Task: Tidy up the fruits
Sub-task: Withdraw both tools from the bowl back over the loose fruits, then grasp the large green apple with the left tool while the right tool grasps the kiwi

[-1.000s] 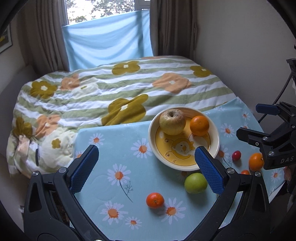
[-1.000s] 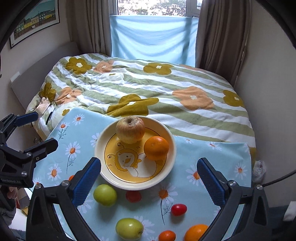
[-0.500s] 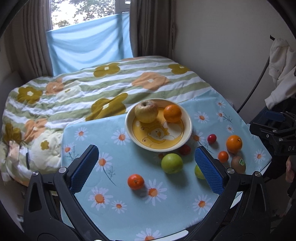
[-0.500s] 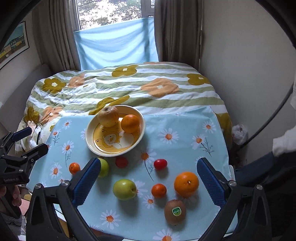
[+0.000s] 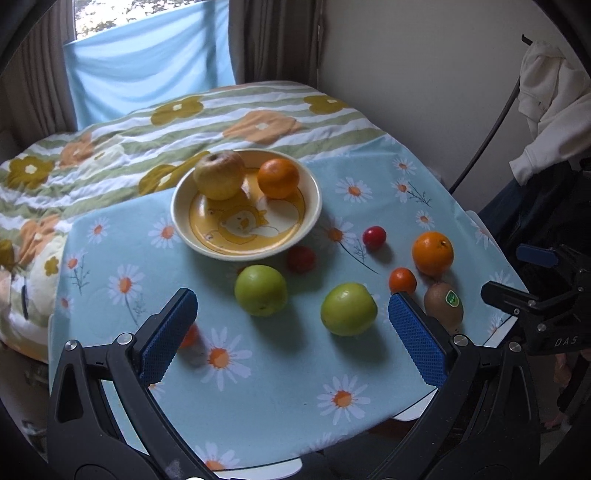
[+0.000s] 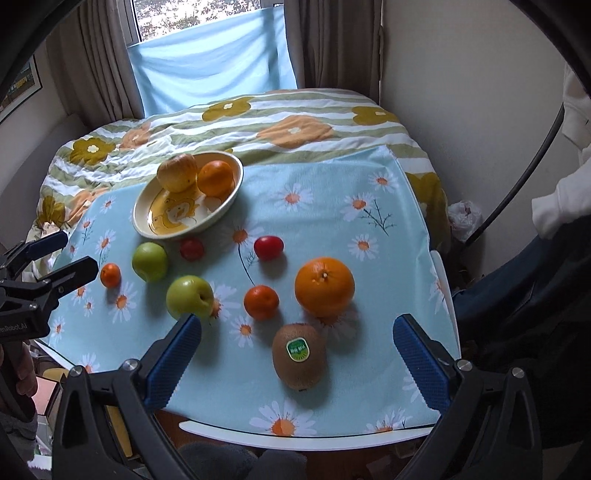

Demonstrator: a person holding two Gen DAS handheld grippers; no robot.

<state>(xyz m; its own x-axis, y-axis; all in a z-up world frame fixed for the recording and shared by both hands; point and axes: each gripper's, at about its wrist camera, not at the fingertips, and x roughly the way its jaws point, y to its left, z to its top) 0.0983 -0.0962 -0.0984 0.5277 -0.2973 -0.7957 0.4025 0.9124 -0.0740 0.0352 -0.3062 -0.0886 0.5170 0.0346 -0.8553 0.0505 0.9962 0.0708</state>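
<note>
Both spread wide and empty, left gripper (image 5: 291, 325) over green apples (image 5: 260, 290), hiding half a small orange (image 5: 189, 335), right gripper (image 6: 297, 354) over kiwi (image 6: 299, 356); bowl (image 5: 314, 206) blurred behind.

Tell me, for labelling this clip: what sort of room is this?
Likely a bedroom at home: a bed with a flowered quilt, a curtained window, and a small table of fruit at its foot.
</note>
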